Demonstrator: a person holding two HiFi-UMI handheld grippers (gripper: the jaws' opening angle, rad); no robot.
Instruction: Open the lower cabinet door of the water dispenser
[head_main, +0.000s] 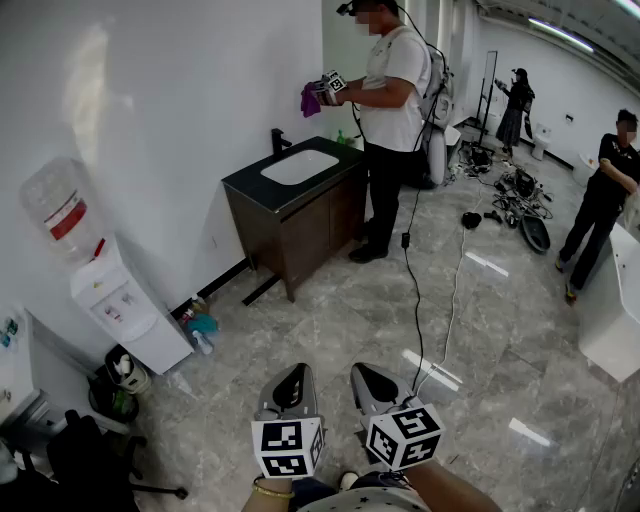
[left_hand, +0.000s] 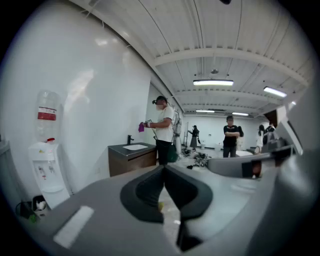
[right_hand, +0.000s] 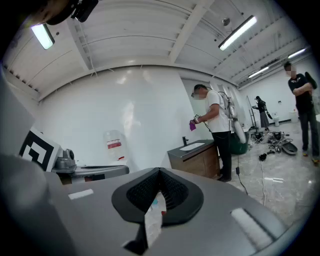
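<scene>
Approach was judged to be the step in hand, since no contact with the water dispenser (head_main: 128, 312) had been made. It was seen against the wall, with its lower cabinet door (head_main: 158, 347) apparently shut; no handle could be made out. The left gripper (head_main: 292, 382) was held well apart from the dispenser, out over the floor to its right, with its jaws pressed together on nothing. The right gripper (head_main: 374, 384) was carried just beside it, farther from the dispenser, likewise closed and empty. For the next move, it was judged that both tools would have to be brought across the floor to the dispenser, that one pair of jaws would have to be spread, and that the door's edge or handle would have to be found low on the cabinet before any pull.

Of the containers, a black bin (head_main: 112, 386) was set on the floor just left of the dispenser's foot, with a pale object in it that could not be identified. A clear water bottle (head_main: 62, 214) with a red label was mounted on top of the dispenser; its level could not be told. Far to the dispenser's right, a white basin (head_main: 298, 166) was sunk in a dark vanity cabinet (head_main: 300, 225), and nothing was seen in it.
</scene>
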